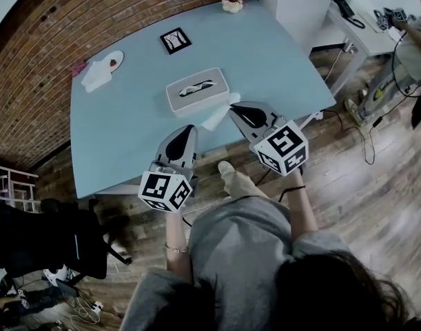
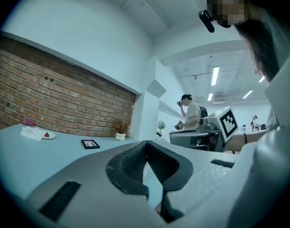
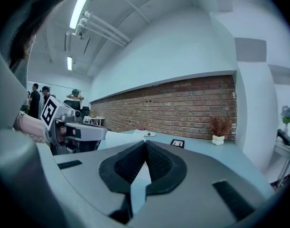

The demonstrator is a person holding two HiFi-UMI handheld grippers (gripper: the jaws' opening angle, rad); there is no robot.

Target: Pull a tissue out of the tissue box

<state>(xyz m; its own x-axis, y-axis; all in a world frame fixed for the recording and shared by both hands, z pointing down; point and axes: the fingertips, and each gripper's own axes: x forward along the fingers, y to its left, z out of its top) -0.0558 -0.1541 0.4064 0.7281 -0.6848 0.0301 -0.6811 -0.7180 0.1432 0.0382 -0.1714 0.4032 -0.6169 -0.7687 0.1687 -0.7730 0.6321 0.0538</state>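
A white tissue box (image 1: 196,92) with a dark slot lies near the middle of the blue table (image 1: 127,136). One white tissue (image 1: 217,119) is out of the box and trails from my right gripper (image 1: 232,107) toward the table's front edge. That gripper's jaws are closed on the tissue's corner, just right of the box. In the right gripper view the jaws (image 3: 145,144) meet, and the tissue (image 3: 114,139) shows pale behind them. My left gripper (image 1: 189,128) hovers at the table's front edge below the box. It is shut with nothing in it, and its jaws (image 2: 145,146) meet in its own view.
A black picture frame (image 1: 175,40), a plate with a strawberry (image 1: 114,61), a crumpled napkin (image 1: 95,76) and a potted plant (image 1: 231,4) sit toward the table's far side. A black chair (image 1: 52,243) stands at lower left. A white desk (image 1: 362,26) and a person stand at right.
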